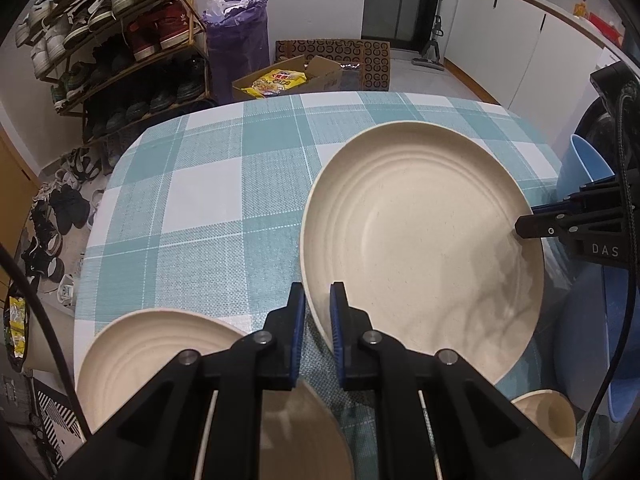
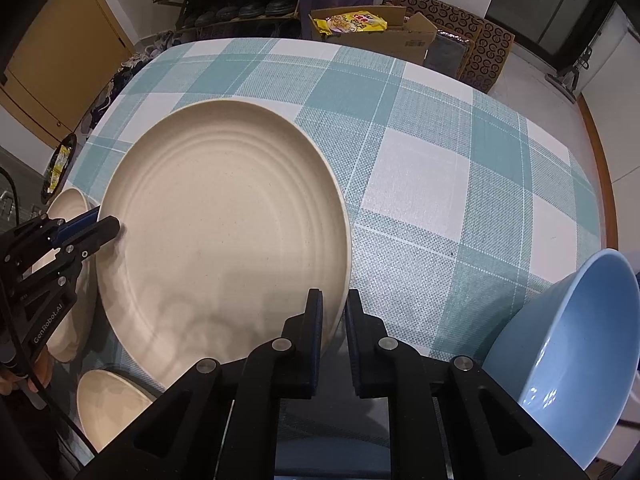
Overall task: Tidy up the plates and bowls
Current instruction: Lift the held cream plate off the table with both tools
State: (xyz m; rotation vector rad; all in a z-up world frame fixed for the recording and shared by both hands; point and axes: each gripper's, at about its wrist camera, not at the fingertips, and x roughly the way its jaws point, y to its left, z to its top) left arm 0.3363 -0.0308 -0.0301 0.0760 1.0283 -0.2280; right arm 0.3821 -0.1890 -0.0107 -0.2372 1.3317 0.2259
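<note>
1. Left claw (image 1: 318,300): the two blue-padded fingers stand almost together, pinching the near rim of the large cream plate (image 1: 424,248), one finger outside the rim and one inside.
2. Right claw (image 2: 333,308): equally narrow, clamped on the opposite rim of the same plate (image 2: 224,236); the plate spans the gap between both claws, above the checked tablecloth (image 2: 460,184).
3. Pose: each claw points forward and slightly downward across the table; seen from the left camera, the right claw (image 1: 520,226) enters sideways from the right.
4. Second cream plate (image 1: 160,356): below and left of the left claw.
5. Small cream bowl (image 1: 552,420): to the left claw's lower right.
6. Blue bowl (image 2: 568,360): tilted, just right of the right claw.
</note>
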